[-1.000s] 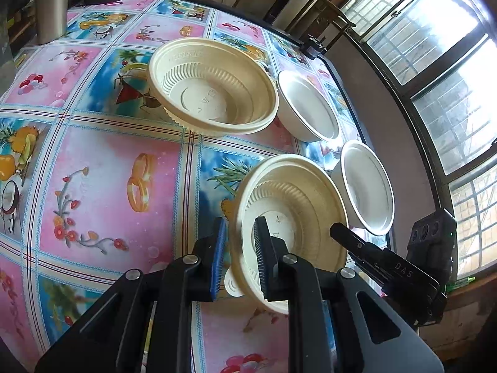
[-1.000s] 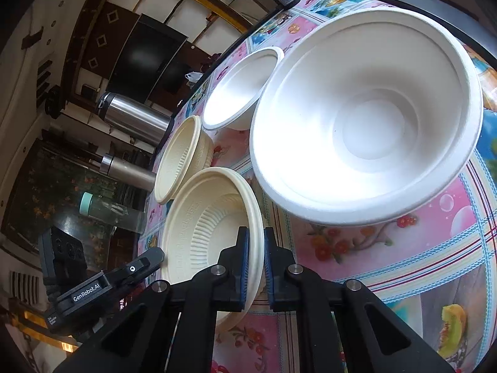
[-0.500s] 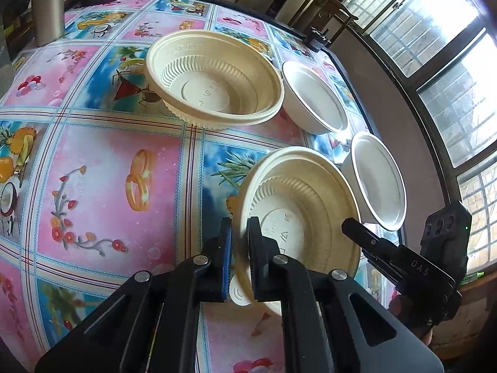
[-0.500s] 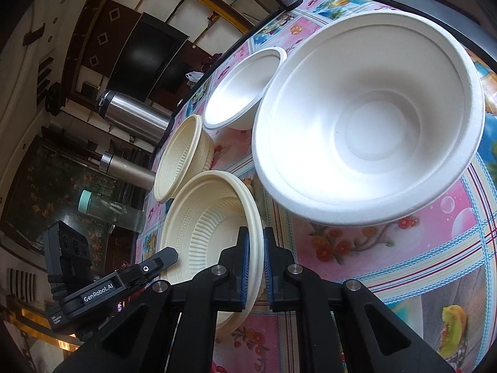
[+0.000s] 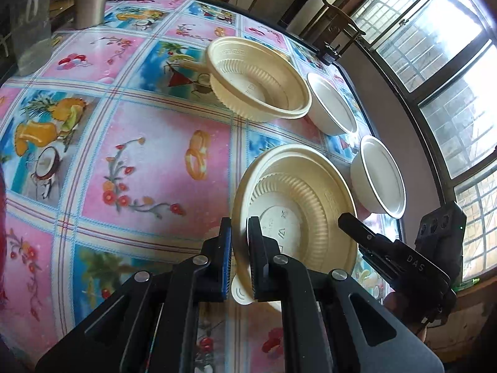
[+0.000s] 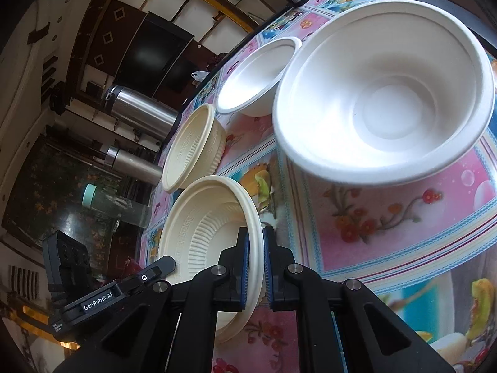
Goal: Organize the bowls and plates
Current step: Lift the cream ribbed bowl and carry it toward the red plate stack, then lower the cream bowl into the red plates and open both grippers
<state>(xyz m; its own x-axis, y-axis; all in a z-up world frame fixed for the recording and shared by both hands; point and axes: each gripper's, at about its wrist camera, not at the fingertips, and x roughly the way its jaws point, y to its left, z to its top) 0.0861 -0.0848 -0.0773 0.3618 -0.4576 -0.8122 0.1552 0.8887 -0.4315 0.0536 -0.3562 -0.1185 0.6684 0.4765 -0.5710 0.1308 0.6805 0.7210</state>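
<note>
A cream ribbed bowl is held by both grippers. My left gripper is shut on its near rim. My right gripper is shut on the opposite rim; it shows in the left wrist view at the right. The same bowl fills the lower left of the right wrist view. A second cream ribbed bowl stands farther back on the table. Two white bowls stand near the window-side edge; the nearer one looms large in the right wrist view.
The table wears a pink and blue fruit-print cloth. Steel flasks and a clear bottle with a teal cap stand at the far side. A window wall runs along the table's right edge.
The left gripper closed onto the cream bowl's rim. The bowl has since come up a little off the cloth, with both grippers on it.
</note>
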